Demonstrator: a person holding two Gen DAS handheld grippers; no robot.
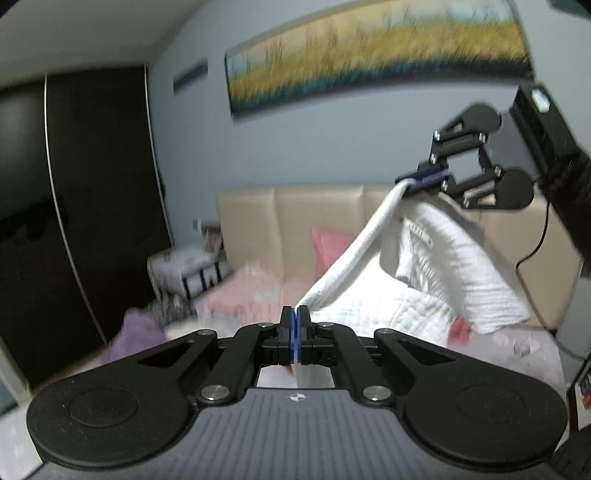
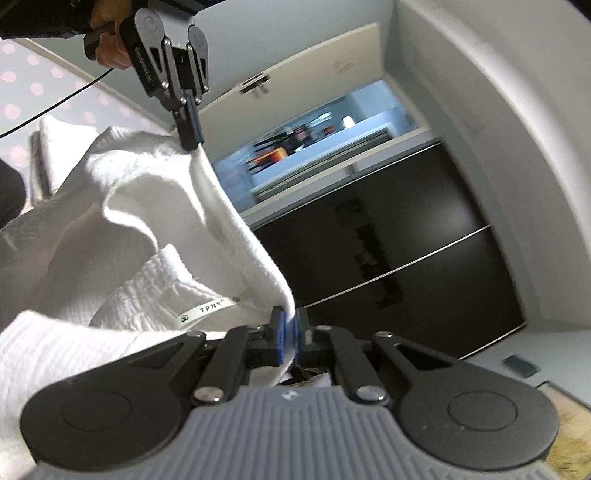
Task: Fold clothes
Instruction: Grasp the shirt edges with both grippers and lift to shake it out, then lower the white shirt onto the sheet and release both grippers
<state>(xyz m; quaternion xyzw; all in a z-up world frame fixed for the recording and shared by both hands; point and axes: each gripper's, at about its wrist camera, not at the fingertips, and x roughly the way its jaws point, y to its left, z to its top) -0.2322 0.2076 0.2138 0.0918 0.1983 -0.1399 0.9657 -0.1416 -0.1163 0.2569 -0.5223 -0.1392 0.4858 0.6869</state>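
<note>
Right wrist view shows the white garment (image 2: 147,221), a ribbed, waffle-textured knit with a small "TPNY" neck label (image 2: 207,309), hanging stretched between my two grippers above the bed (image 1: 517,343). My right gripper (image 2: 290,332) is clamped on one end of its folded band; my left gripper (image 2: 192,142) pinches the other end. A beige headboard (image 1: 288,218) and a long painting (image 1: 369,51) lie beyond.

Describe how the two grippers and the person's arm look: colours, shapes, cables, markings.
Both are alike. The left gripper and right gripper have black linkage arms with silver bolts, round black discs at the base, a ribbed grey body with a small round logo, and blue pads. White lettering runs along one left link. A thin black cable trails from the handle. The sleeve is black.
</note>
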